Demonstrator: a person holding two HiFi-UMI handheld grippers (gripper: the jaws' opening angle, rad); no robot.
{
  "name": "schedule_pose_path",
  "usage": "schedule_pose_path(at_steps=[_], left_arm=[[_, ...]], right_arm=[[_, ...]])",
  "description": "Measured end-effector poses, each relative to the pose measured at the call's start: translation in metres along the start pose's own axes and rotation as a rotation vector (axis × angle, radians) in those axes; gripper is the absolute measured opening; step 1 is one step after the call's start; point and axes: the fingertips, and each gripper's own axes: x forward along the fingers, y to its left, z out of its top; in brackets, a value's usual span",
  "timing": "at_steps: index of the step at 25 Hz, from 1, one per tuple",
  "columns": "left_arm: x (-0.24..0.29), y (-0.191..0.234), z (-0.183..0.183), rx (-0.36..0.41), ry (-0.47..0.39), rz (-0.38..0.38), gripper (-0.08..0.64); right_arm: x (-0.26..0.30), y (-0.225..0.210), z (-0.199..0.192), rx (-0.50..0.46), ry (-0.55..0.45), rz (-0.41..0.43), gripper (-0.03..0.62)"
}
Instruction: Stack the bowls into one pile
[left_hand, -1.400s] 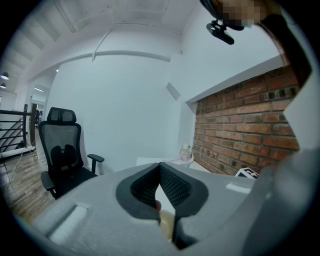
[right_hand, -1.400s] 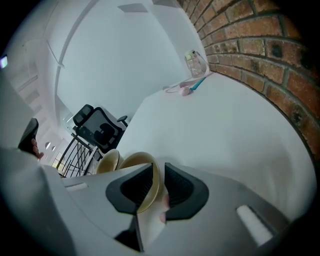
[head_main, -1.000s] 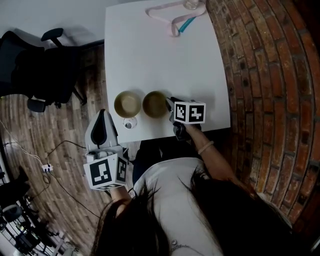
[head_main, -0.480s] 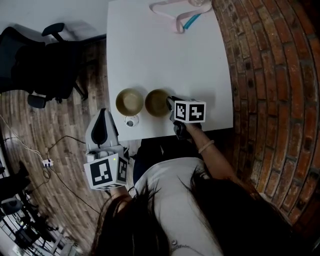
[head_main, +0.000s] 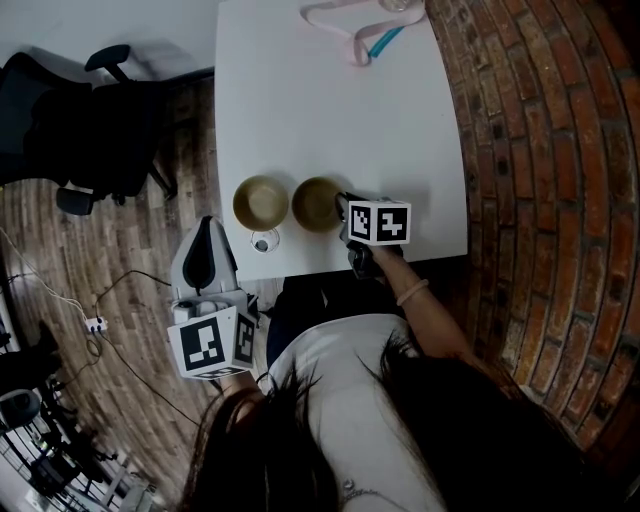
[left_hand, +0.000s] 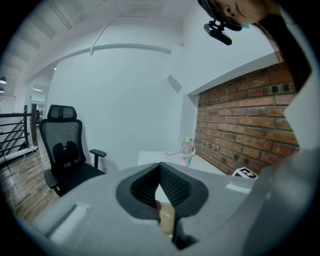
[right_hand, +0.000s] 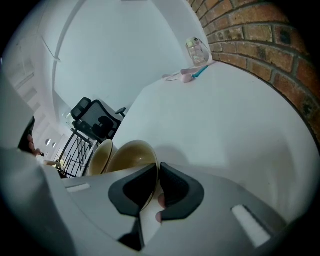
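Though unseen overhead, rim pinched (bowl (right_hand: 131, 155))

Two round, tan bowls stand side by side on the white worktop (head_main: 330, 120), close to the edge nearest you. Both are upright with their open sides up, and both are empty. The left bowl (head_main: 261, 201) stands free, a little paler inside. The right bowl (head_main: 318, 204) is just beside it, their rims close together or barely touching. It is darker inside, and its rim on the side away from the other bowl is pinched between the jaws of your right gripper (right_hand: 157, 175). The bowls are not yet stacked.
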Motion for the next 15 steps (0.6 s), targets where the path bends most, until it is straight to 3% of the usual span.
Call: schedule_pose_path(at_steps=[15], left_arm=[[-0.005, -0.006, 0.012, 0.002, -0.041, -0.023, 0.000]], right_arm=[[-0.014, 0.003, 0.010, 0.018, -0.041, 0.006, 0.019]])
